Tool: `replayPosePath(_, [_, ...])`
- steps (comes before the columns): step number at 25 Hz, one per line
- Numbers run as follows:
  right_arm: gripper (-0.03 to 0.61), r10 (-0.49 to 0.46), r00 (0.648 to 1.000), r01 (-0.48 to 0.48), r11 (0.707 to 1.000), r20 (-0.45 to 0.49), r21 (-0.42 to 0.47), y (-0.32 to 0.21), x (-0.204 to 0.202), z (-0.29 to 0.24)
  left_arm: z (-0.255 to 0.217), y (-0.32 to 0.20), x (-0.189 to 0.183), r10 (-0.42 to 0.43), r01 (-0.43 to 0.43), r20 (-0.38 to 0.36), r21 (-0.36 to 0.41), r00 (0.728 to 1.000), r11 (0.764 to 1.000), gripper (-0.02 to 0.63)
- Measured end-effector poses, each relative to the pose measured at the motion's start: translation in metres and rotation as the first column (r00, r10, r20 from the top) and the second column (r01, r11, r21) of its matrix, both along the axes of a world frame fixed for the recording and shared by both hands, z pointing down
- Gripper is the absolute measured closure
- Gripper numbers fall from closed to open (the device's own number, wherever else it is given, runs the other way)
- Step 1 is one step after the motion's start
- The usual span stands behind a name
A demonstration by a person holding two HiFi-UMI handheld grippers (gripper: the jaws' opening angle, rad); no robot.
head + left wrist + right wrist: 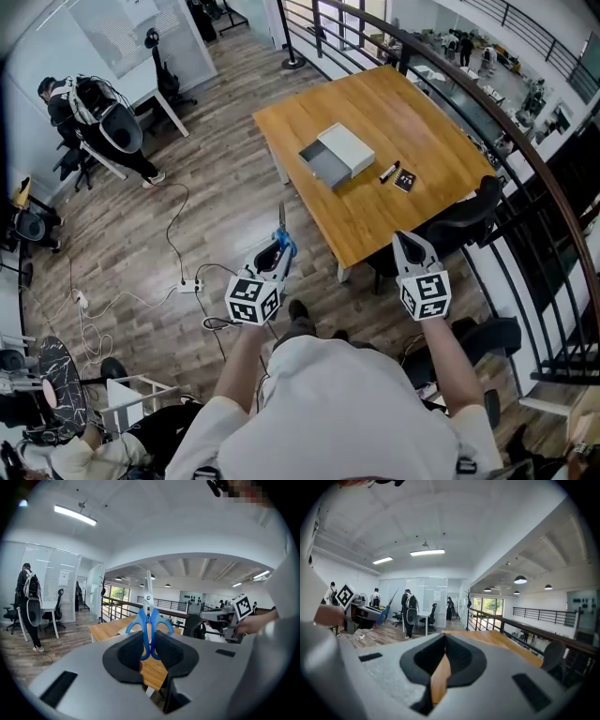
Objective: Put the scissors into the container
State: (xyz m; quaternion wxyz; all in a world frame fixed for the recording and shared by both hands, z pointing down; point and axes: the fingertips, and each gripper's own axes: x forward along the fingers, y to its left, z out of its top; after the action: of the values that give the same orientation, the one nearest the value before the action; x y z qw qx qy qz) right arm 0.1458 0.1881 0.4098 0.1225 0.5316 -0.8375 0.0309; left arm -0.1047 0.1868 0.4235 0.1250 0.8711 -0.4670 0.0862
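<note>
Both forearms extend forward from the torso, held apart at roughly equal height. The left gripper (279, 246) points forward, its jaws clamped on the handles of the scissors (150, 620). The right gripper (405, 242) points forward, its jaws together with nothing between them.

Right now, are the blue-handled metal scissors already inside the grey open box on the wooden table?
No, the blue-handled metal scissors sit clamped in the left gripper, away from the grey open box.

Glossy blue plastic handles, bright metal blades of the scissors (150, 613); smooth wooden table (422, 122)
</note>
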Motion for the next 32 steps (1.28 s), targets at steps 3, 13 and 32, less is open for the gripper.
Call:
replayPosePath(3, [0.575,0.007,1.0,-0.007,1.0,-0.004,-0.01,-0.012,-0.002,0.005,0.004,-0.013,-0.003,0.003,-0.003,-0.005,-0.002,1.0,1.0,0.541])
replayPosePath(13, [0.575,0.055,0.998,-0.055,0.998,-0.02,-0.029,-0.071,-0.024,0.009,0.009,-0.085,-0.021,0.057,-0.058,-0.022,-0.012,0.998,0.998,0.541])
replayPosePath(32, [0.575,0.199,0.98,-0.2,0.978,-0.024,-0.065,-0.158,-0.082,0.03,0.026,-0.2,-0.073,0.206,-0.207,-0.02,-0.039,0.978,0.978,0.541])
